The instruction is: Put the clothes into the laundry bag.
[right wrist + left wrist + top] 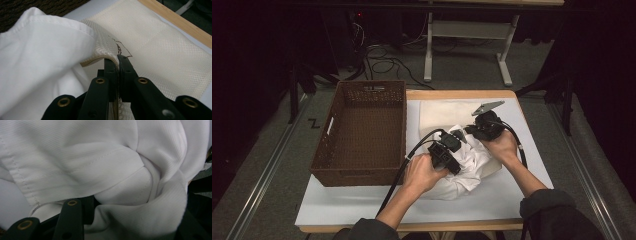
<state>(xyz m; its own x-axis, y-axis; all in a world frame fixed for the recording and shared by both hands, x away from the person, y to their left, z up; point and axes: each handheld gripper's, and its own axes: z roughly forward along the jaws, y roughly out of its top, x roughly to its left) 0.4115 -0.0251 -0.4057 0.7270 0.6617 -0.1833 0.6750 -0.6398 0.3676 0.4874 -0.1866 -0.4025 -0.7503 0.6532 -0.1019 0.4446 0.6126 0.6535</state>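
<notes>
On the table [362, 205], right gripper [117, 58] clamps cream mesh [160, 42]; left gripper [451, 150], state unclear, meets white cloth [100, 157].

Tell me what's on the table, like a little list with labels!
table: white sheet over a wooden top
basket: brown woven basket, at the left
cream thing: cream mesh cushion, lying flat
white thing: white cloth, bunched at the cushion's near end
right gripper: jaws pinched on the cushion's edge
left gripper: pushed into the white cloth; grip unclear
hands: one on each gripper
</notes>
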